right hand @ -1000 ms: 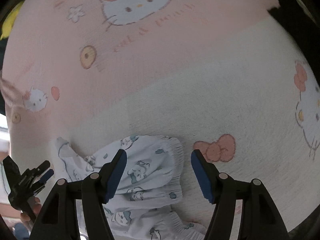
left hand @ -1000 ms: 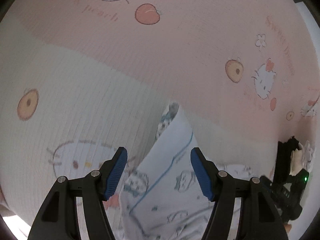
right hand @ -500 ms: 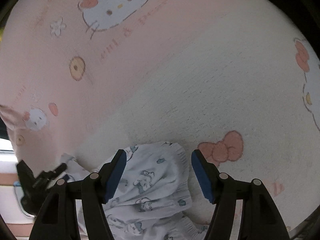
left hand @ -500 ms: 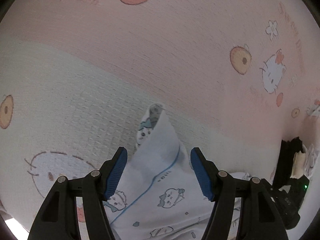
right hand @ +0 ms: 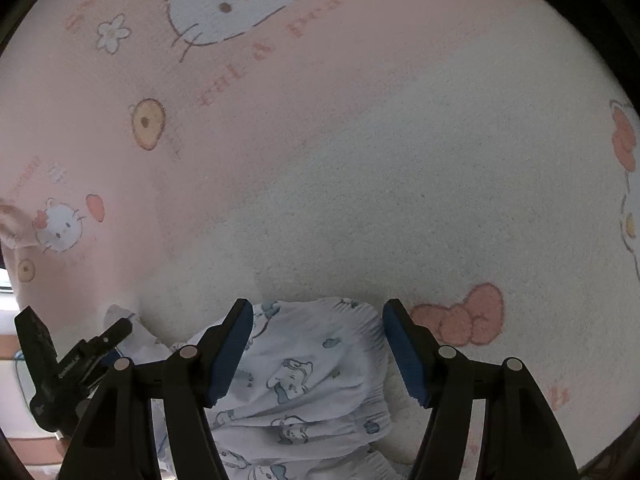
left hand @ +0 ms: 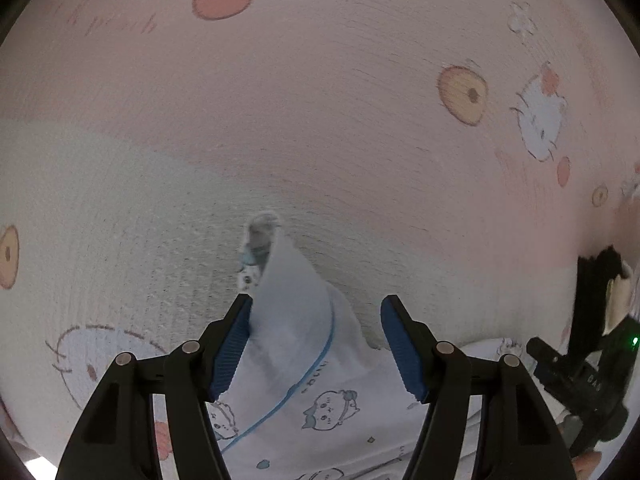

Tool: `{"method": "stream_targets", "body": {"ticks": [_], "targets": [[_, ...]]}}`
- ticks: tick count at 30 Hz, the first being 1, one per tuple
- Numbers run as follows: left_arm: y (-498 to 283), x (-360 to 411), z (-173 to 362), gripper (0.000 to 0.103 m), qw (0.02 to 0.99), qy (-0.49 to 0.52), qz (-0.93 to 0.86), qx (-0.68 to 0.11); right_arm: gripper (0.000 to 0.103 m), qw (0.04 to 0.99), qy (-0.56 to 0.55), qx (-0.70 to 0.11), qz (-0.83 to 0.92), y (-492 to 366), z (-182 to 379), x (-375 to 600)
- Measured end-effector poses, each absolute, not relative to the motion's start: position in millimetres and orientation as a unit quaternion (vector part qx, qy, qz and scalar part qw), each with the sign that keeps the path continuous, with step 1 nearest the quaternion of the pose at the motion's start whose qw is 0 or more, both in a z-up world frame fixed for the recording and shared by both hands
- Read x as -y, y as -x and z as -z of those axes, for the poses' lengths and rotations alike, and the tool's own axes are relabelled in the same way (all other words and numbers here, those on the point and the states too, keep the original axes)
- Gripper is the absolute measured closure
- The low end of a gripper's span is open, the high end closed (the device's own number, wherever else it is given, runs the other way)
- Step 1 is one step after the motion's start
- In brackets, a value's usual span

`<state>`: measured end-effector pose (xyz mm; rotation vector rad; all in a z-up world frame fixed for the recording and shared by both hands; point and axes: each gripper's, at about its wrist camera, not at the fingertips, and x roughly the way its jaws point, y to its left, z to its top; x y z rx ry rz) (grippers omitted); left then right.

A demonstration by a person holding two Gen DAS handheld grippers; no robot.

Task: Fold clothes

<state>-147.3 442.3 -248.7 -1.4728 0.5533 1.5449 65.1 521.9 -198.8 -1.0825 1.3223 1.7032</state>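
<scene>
Both grippers have closed in on the garment [left hand: 304, 380]: left gripper [left hand: 316, 340] and right gripper [right hand: 318, 344] gape wide, apparently gripping nothing; grasp looks imminent.

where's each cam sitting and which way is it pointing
Left wrist: on the left gripper, looking along its open blue fingers at a raised point of the white printed garment on the pink and cream blanket.
Right wrist: on the right gripper, open fingers framing the garment's gathered edge.
Shared: garment, blanket, and each view catches the other gripper at its edge.
</scene>
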Motion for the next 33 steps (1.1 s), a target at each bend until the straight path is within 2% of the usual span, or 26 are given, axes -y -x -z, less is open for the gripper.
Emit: {"method": "stream_targets", "body": {"ticks": [1, 4, 6, 8, 11, 13, 15, 21, 33], "targets": [[144.7, -444.7, 249.4, 0.042, 0.454, 0.59, -0.626, -0.23, 0.036, 0.355, 0.421, -0.509, -0.661, -63.3, 199.9, -522.0], [137.5, -452.6, 253.5, 0.058, 0.45, 0.568, -0.637, -0.263, 0.037, 0.356, 0.437, -0.493, -0.662, -54.8, 206.7, -522.5], [133.7, -456.8, 257.7, 0.076, 0.448, 0.553, -0.64, -0.29, 0.038, 0.358, 0.449, -0.48, -0.664, -49.3, 210.1, -522.5], [129.5, -460.9, 261.0, 0.084, 0.449, 0.533, -0.646, -0.311, 0.059, 0.367, 0.462, -0.45, -0.671, -44.1, 207.8, -520.7], [128.6, -461.8, 260.4, 0.092, 0.45, 0.503, -0.663, -0.324, 0.07, 0.364, 0.473, -0.42, -0.684, -38.9, 207.6, -516.1], [128.9, -461.6, 256.2, 0.093, 0.454, 0.487, -0.673, -0.323, 0.079, 0.363, 0.472, -0.41, -0.691, -37.3, 205.8, -513.2], [130.7, -460.7, 250.9, 0.093, 0.457, 0.477, -0.68, -0.319, 0.083, 0.366, 0.468, -0.402, -0.696, -36.9, 202.5, -510.4], [150.0, -445.5, 230.7, 0.093, 0.453, 0.465, -0.706, -0.283, 0.084, 0.378, 0.409, -0.386, -0.735, -46.5, 176.2, -502.6], [194.8, -380.4, 181.6, 0.093, 0.456, 0.579, -0.666, -0.115, 0.084, 0.347, 0.344, -0.435, -0.756, -63.0, 167.1, -515.9]]}}
